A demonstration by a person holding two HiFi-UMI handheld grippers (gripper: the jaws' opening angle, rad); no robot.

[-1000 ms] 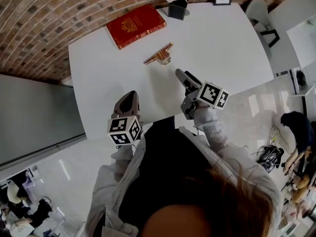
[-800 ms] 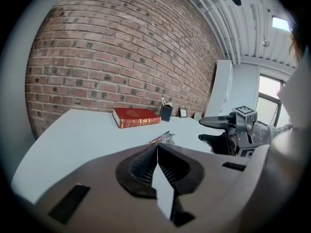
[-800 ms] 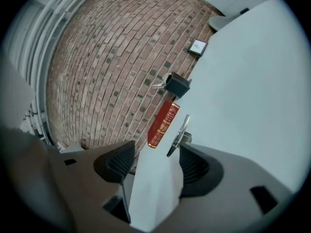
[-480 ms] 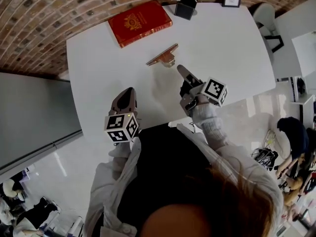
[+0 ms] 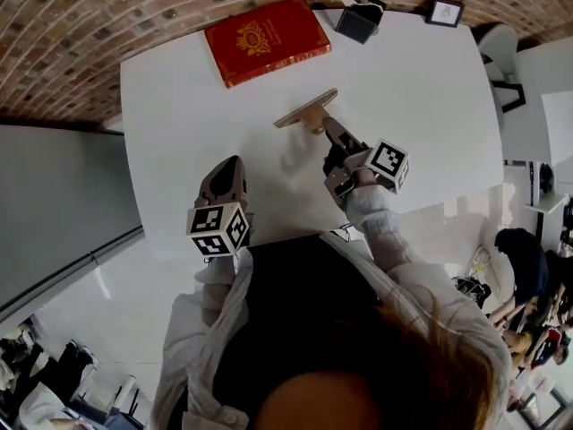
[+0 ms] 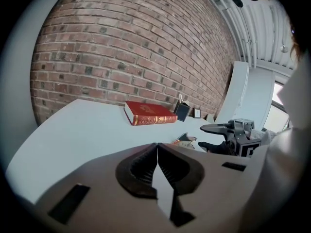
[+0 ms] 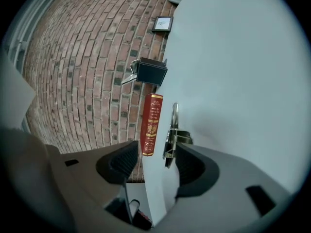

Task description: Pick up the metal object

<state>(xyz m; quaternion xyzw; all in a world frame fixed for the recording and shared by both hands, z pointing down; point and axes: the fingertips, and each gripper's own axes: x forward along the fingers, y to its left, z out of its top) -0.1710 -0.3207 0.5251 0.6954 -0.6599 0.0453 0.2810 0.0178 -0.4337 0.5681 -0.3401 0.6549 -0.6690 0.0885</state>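
While spread jaws of right gripper (image 5: 332, 131) have just been closing, metal object (image 5: 306, 113) at their tips, red book (image 5: 267, 39), black box (image 5: 358, 21) beyond; left gripper (image 5: 227, 163) pressed together.

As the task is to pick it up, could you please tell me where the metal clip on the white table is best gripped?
Probably the stubby sprung part of the metal clip, approached from the person's side and closing across its width: it looks the thickest part, while the long flat bar is thin.
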